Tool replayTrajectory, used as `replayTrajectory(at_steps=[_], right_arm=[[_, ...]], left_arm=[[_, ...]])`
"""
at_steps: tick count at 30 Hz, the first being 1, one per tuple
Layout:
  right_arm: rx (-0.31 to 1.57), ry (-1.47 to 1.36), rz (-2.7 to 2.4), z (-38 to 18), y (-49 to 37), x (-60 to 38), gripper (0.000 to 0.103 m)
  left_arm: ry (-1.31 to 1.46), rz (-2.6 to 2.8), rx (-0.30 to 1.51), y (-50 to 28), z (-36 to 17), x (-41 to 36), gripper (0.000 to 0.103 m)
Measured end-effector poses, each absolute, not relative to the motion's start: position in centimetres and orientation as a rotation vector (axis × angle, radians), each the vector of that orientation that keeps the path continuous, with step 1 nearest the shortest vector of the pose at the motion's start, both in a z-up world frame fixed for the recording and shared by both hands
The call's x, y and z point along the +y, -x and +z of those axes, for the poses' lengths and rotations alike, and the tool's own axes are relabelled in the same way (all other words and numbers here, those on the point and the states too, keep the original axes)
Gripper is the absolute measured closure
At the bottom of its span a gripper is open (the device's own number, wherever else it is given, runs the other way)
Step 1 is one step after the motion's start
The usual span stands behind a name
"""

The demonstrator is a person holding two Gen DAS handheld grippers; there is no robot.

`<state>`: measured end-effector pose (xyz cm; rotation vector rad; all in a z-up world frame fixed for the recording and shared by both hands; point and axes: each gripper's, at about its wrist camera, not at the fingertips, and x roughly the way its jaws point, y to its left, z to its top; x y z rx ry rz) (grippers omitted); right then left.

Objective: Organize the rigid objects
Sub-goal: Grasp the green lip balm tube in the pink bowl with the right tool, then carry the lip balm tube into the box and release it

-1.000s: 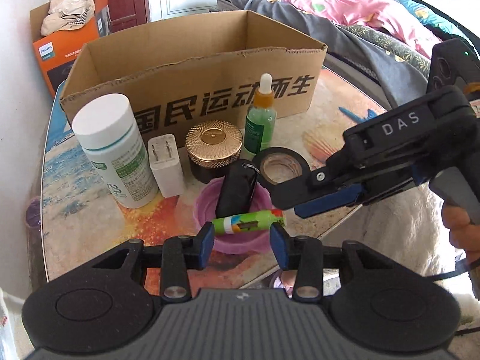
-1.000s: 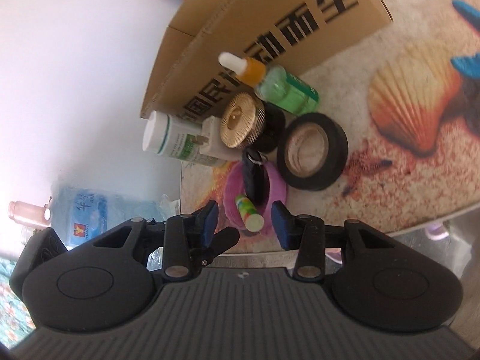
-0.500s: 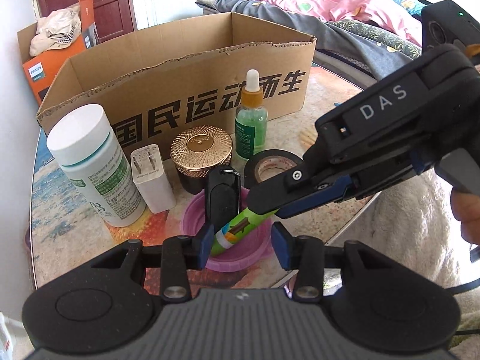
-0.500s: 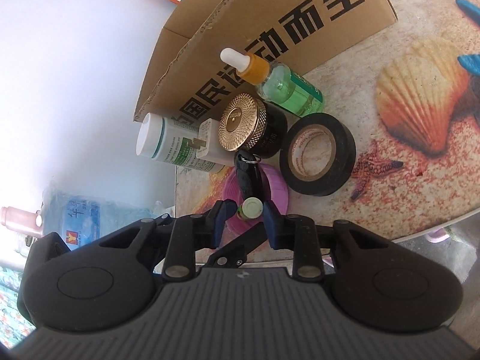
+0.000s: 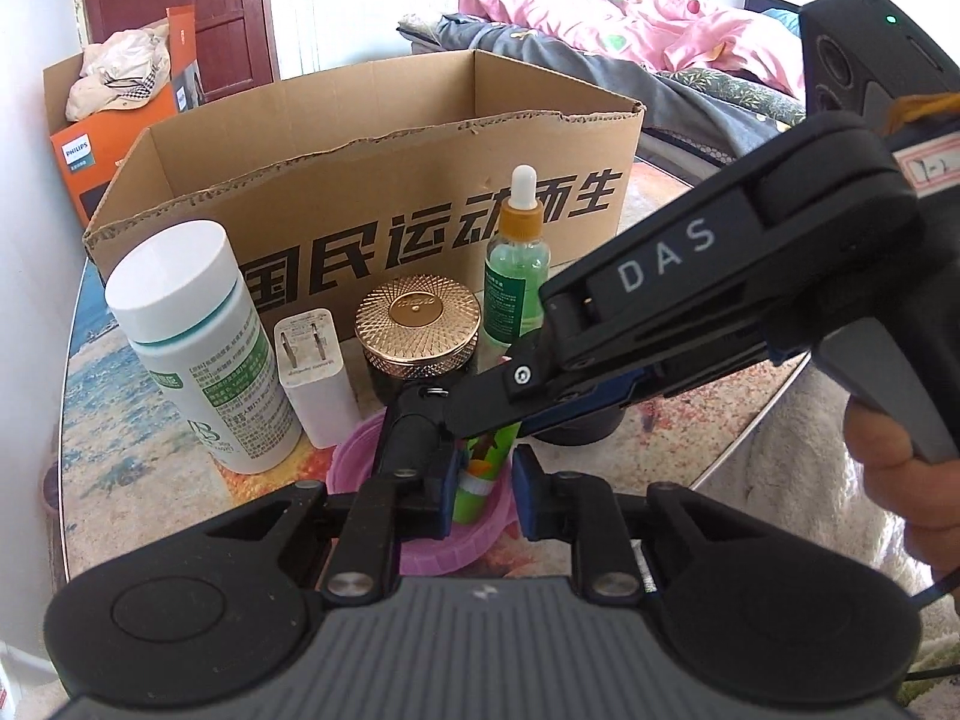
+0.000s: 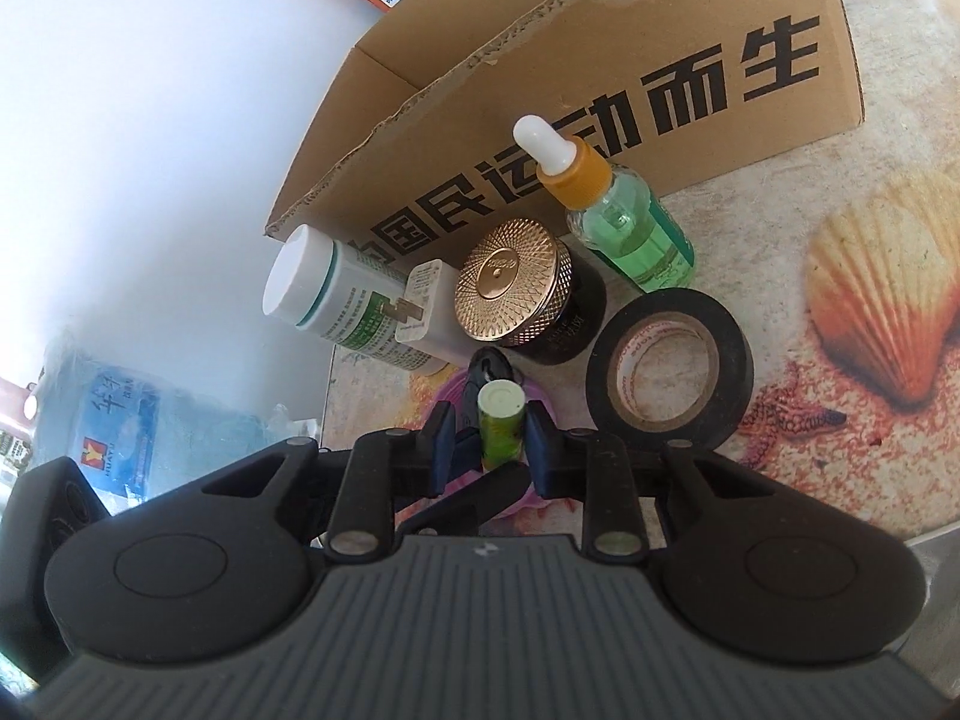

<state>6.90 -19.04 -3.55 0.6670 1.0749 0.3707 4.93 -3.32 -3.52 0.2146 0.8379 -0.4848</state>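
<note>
A green tube (image 5: 483,468) stands tilted over the pink dish (image 5: 360,462), its white-banded end low. My right gripper (image 6: 489,447) is shut on the green tube (image 6: 501,426), whose pale cap faces its camera. In the left wrist view the right gripper (image 5: 462,414) reaches in from the right. My left gripper (image 5: 485,495) has its blue pads closed against the tube's lower end, so both grippers hold it. A black car key (image 5: 411,420) lies in the dish, partly hidden behind the fingers.
An open cardboard box (image 5: 372,192) stands behind a row: white bottle (image 5: 198,348), white charger (image 5: 312,378), gold-lidded jar (image 5: 417,324), green dropper bottle (image 5: 516,276). A black tape roll (image 6: 669,372) lies to the right. The table edge runs just below the dish. A hand (image 5: 888,462) grips the right handle.
The right gripper closed on the green tube lying in the dish and raised it to a steep tilt. The left gripper's jaws then narrowed onto the tube's lower end.
</note>
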Motion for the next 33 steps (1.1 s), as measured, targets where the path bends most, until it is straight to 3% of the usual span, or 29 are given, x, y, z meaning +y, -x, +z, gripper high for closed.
replayTrajectory(at_steps=[6,14,22,28,33], right_arm=[[1.052,-0.638,0.371,-3.4,-6.6,-18.4,0.089],[0.959,-0.543,0.397,0.4,-5.8,-17.7,0.088],[0.844,-0.433,0.528,7.7,-10.7,-15.9,0.088],[0.923,-0.407,0.589,9.8,-20.1,-14.2,0.089],[1.135,-0.427,0.579,7.1,-28.3,-12.8,0.089]], left_arm=[[-0.232,-0.472,0.819,-4.6,-3.2,-3.2,0.084],[-0.23,-0.468,0.746,-3.7,-0.4,-2.8,0.086],[-0.177,-0.397,0.636,-6.7,6.5,-0.5,0.086],[-0.122,-0.342,0.706,-14.2,9.4,1.2,0.085],[-0.117,-0.298,0.847,-20.6,7.0,1.6,0.084]])
